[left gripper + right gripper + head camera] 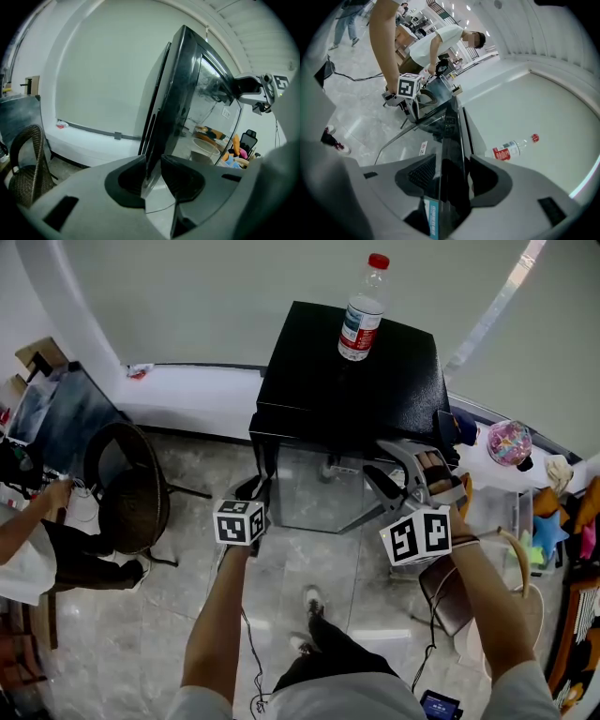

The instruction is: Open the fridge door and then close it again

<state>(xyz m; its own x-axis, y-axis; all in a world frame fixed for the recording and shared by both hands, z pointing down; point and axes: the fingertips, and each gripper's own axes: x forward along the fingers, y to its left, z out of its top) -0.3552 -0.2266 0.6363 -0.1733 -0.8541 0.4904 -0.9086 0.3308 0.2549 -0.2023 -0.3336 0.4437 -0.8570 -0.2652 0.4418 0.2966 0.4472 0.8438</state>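
Observation:
A small black fridge point(347, 371) with a glass door point(314, 488) stands before me, a water bottle point(362, 310) upright on its top. My left gripper point(255, 502) is at the door's left edge; in the left gripper view its jaws point(153, 173) are shut on that thin edge of the door point(206, 108), and a narrow dark gap shows between door and body. My right gripper point(405, 472) is at the fridge's top right front corner. In the right gripper view point(452, 176) its pads clamp the black front edge, with the glass door point(412, 136) to the left and the bottle point(513, 147) to the right.
A wicker chair point(131, 493) and a seated person point(37, 549) are at the left. A white ledge point(187, 395) runs along the wall. Toys and boxes crowd a shelf point(511, 442) at the right, with a chair point(445, 596) below. A cable point(253, 652) trails on the floor.

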